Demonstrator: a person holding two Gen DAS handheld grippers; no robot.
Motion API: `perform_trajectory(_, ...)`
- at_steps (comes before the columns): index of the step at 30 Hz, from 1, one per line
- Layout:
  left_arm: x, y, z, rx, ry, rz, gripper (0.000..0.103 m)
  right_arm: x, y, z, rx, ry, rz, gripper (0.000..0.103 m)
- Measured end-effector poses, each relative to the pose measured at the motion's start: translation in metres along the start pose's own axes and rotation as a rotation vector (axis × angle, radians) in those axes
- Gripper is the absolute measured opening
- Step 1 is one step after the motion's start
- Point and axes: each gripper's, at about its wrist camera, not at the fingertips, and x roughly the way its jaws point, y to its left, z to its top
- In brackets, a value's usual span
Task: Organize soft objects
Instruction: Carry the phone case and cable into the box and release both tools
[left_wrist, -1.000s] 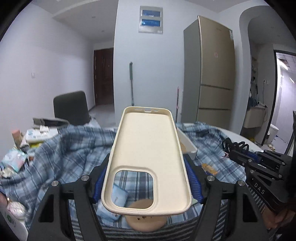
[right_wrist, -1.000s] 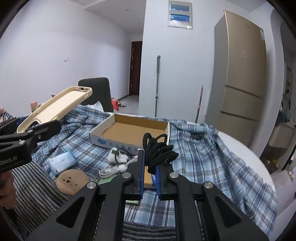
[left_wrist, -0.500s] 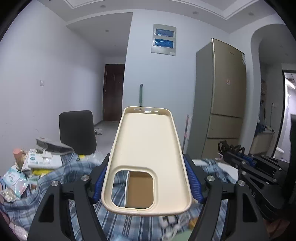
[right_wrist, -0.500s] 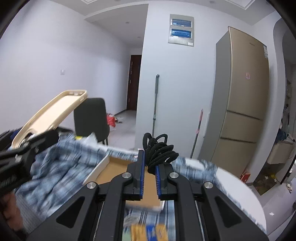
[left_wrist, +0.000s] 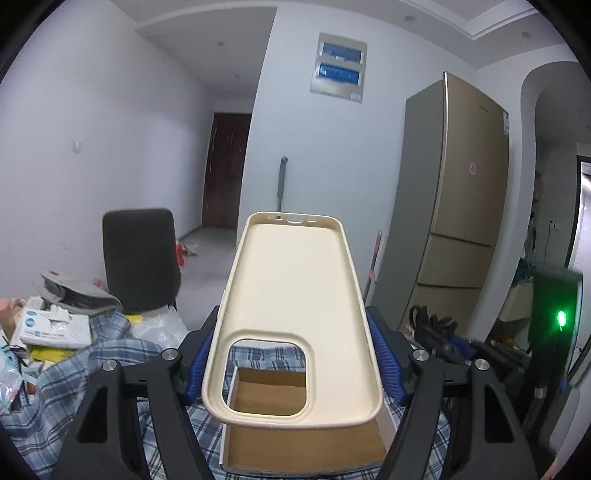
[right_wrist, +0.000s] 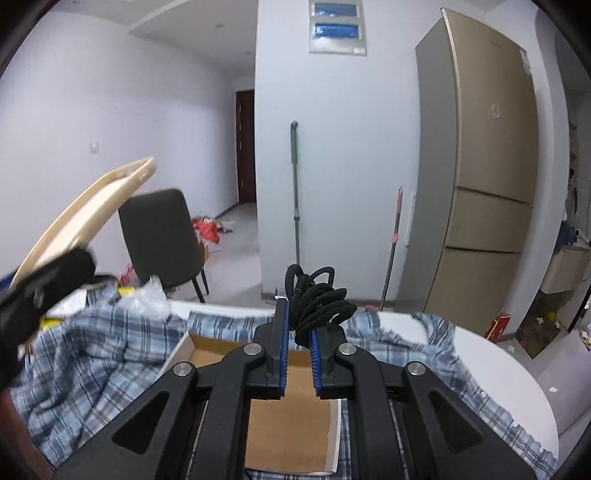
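Note:
My left gripper (left_wrist: 291, 358) is shut on a cream soft phone case (left_wrist: 291, 295), held flat by its long sides, camera cutout nearest me. Through the cutout and below it I see the shallow cardboard box (left_wrist: 303, 450). My right gripper (right_wrist: 298, 332) is shut on a bundle of black hair ties (right_wrist: 317, 299) that sticks up from between the blue pads. It hangs above the same cardboard box (right_wrist: 288, 435). The phone case (right_wrist: 77, 218) and the left gripper's finger (right_wrist: 44, 291) show at the left of the right wrist view.
A blue plaid cloth (right_wrist: 92, 354) covers the round white table (right_wrist: 509, 384). A dark chair (left_wrist: 138, 258) stands behind it. Boxes and packets (left_wrist: 51, 325) pile up at the left. A gold fridge (right_wrist: 480, 177) and mops (right_wrist: 294, 192) stand by the wall.
Both grippers have risen and moved forward over the table. The box now lies right beneath them, and the small items on the cloth have dropped out of view. Both grips are unchanged.

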Motion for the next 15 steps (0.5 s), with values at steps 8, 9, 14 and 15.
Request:
perform_trajectory(8, 0.066, 0.015, -0.025, 0.036, 0.210, 0.002, 0.075, 0.048, 0.002, -0.028, -0.005, 0.142, 0.041, 0.010)
perform_trajectory(9, 0.074, 0.018, -0.029, 0.035, 0.245, 0.003, 0.075, 0.053, 0.002, -0.032, -0.010, 0.163, 0.048, 0.010)
perform_trajectory(14, 0.105, 0.027, -0.047, 0.039, 0.378, 0.005, 0.075, 0.089, 0.003, -0.056, -0.031, 0.319, 0.094, 0.010)
perform_trajectory(15, 0.110, 0.026, -0.052, 0.047, 0.398, 0.002, 0.075, 0.093, 0.002, -0.060, -0.027, 0.337, 0.101, 0.010)
